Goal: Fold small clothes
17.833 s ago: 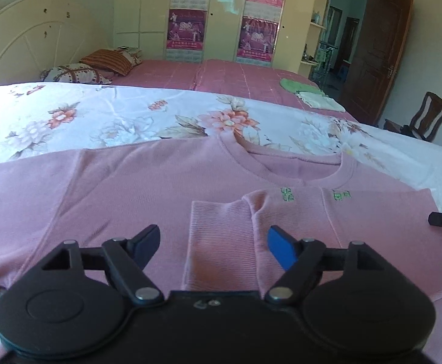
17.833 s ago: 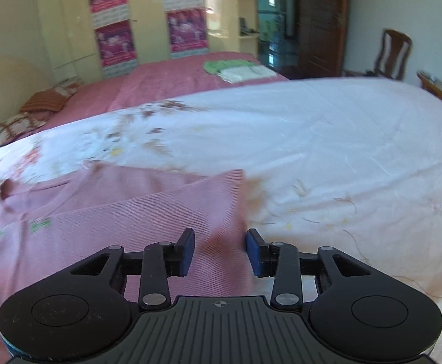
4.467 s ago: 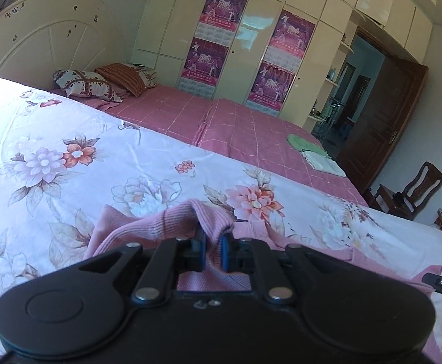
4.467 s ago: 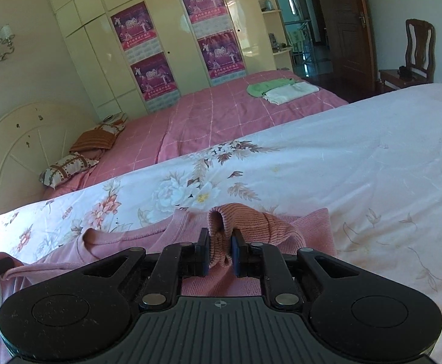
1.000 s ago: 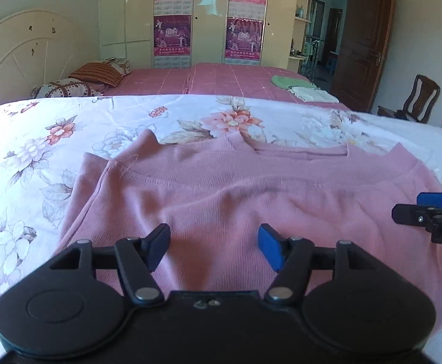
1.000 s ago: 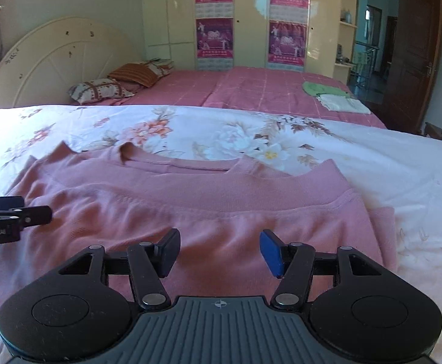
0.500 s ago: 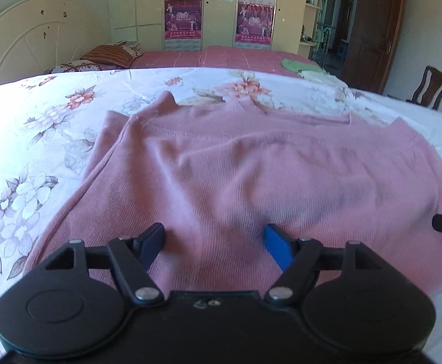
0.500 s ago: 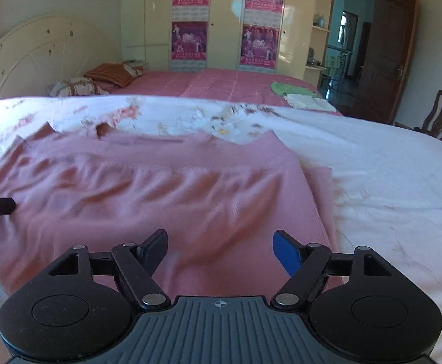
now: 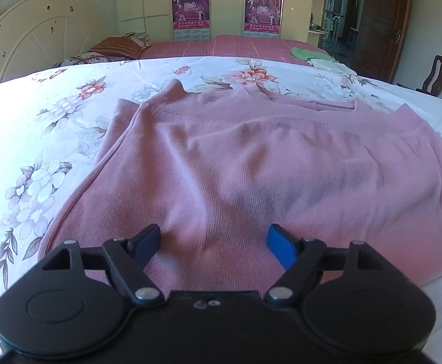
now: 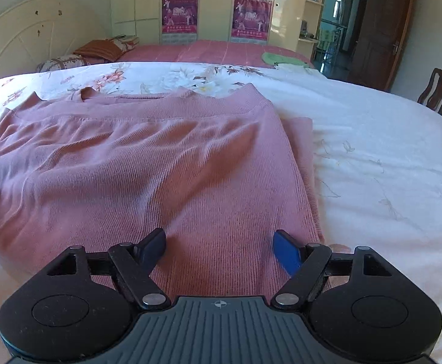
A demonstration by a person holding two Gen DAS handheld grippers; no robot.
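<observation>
Garment: a pink knitted top [image 9: 251, 163] lies folded on the bed, its collar at the far edge and a folded edge nearest the cameras; the cloth is rumpled with soft creases across the middle.
Garment, right side: in the right wrist view the pink knitted top [image 10: 166, 163] shows a lower layer sticking out along its right edge, just beside the bare white part of the bedspread.
Bedspread: the white floral bedspread [image 9: 38, 139] carries the top; flowers are printed on the left and far parts, and the right part [image 10: 387, 151] is nearly plain white.
Left claw: the left claw [image 9: 214, 244] hangs over the near edge of the top, its jaws opening, spread wide with only the flat cloth below them; the blue pads grasp nothing.
Right claw: the right claw [image 10: 219, 245] stands released over the near right part of the top, jaws wide, the pads apart from the cloth.
Other claw in view: a dark tip of each claw shows at the side edge of the other's view.
Far bed: a second bed with a pink cover [image 10: 208, 50] stands behind, with pillows [image 9: 114, 45] at its left end and a green cloth [image 9: 307, 53] at its right.
Room: a wardrobe with posters [image 10: 214, 3] lines the far wall; a wooden chair [image 10: 437, 91] stands at the right.
</observation>
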